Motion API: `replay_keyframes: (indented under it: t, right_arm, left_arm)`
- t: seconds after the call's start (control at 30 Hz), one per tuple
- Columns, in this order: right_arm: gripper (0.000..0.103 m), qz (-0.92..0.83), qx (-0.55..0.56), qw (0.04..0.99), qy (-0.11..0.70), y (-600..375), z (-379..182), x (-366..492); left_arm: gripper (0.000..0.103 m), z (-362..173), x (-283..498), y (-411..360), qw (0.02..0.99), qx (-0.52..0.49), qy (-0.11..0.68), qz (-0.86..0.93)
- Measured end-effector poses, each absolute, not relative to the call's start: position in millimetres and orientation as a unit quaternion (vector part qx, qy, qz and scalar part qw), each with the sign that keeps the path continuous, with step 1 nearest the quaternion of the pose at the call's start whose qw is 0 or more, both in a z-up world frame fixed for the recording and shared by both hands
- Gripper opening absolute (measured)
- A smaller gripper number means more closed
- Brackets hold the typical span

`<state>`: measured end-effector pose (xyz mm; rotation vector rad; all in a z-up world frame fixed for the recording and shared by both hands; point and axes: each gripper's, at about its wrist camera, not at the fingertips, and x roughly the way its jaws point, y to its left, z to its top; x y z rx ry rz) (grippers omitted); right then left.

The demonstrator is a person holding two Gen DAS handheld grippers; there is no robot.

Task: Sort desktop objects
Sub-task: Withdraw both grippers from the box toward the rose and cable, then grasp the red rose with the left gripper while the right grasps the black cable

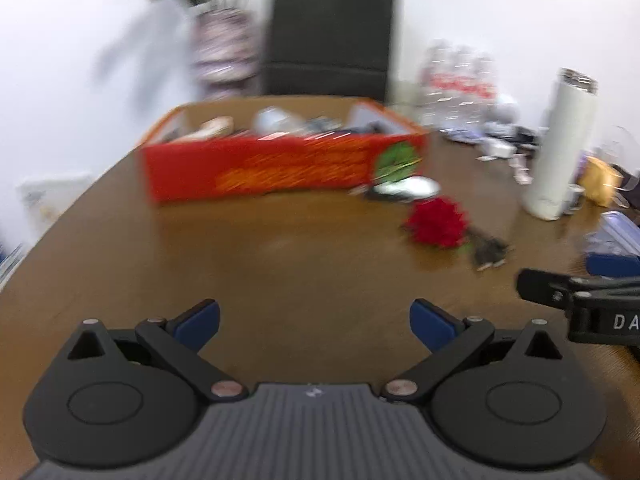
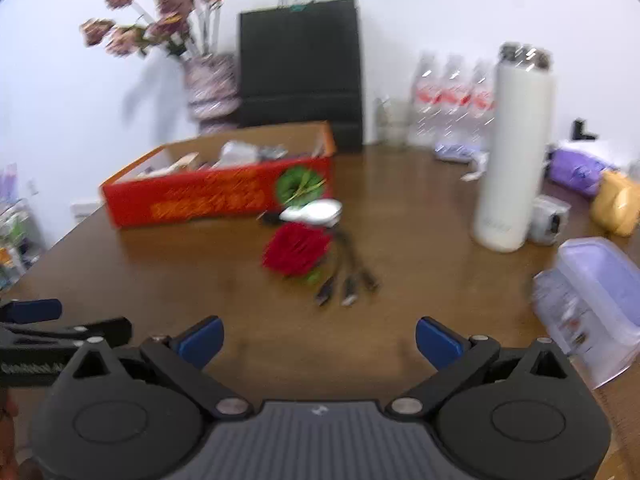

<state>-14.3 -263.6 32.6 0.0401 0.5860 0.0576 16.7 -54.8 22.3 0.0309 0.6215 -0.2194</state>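
Note:
A red cardboard box (image 1: 260, 168) (image 2: 208, 200) holding several small items stands on the brown table. Beside its right end lie a white mouse-like object (image 1: 408, 188) (image 2: 316, 211), a red artificial rose (image 1: 438, 222) (image 2: 296, 252) and a black multi-plug cable (image 1: 488, 252) (image 2: 348, 280). My left gripper (image 1: 314, 320) is open over bare table, well short of the box. My right gripper (image 2: 318, 340) is open too, with nothing between its blue pads, a short way in front of the rose and cable. Both views are motion-blurred.
A tall white flask (image 1: 560, 144) (image 2: 512, 152) stands at the right. A clear lidded plastic container (image 2: 596, 304) sits at the right edge. Water bottles (image 2: 452, 96), a black paper bag (image 2: 300, 68) and a vase of flowers (image 2: 208, 80) line the back.

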Motion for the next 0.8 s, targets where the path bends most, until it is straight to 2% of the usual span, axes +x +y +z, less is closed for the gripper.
replay_keyframes:
  t: [0.17, 0.3, 0.37, 0.43, 0.5, 0.67, 0.77, 0.8]
  right_arm:
    - [0.103, -0.013, 0.021, 0.965, 0.26, -293, 52, 8]
    - [0.103, -0.022, 0.045, 0.966, 0.254, -312, 61, 22]
    - [0.103, -0.016, 0.047, 0.965, 0.259, -314, 59, 29]
    - [0.103, -0.009, 0.038, 0.962, 0.269, -311, 56, 36]
    - [0.103, 0.001, 0.024, 0.96, 0.278, -309, 52, 44]
    - [0.094, 0.031, 0.001, 0.953, 0.302, -296, 46, 73]
    - [0.092, 0.072, -0.036, 0.946, 0.314, -274, 32, 103]
    - [0.085, 0.08, -0.061, 0.942, 0.321, -264, 24, 118]
  left_arm:
    - [0.103, 28, 70, -108, 0.942, 0.017, 0.284, -0.18]
    - [0.102, 19, 111, -143, 0.925, -0.001, 0.298, -0.235]
    - [0.09, 11, 127, -156, 0.921, 0.006, 0.31, -0.236]
    - [0.054, 1, 136, -161, 0.912, 0.025, 0.332, -0.238]
    - [0.045, -4, 132, -152, 0.915, 0.04, 0.319, -0.243]
    - [0.042, 6, 117, -86, 0.915, -0.021, 0.335, -0.222]
    - [0.042, 10, 111, -48, 0.925, -0.044, 0.336, -0.173]
    - [0.042, 11, 110, -36, 0.927, -0.05, 0.337, -0.159]
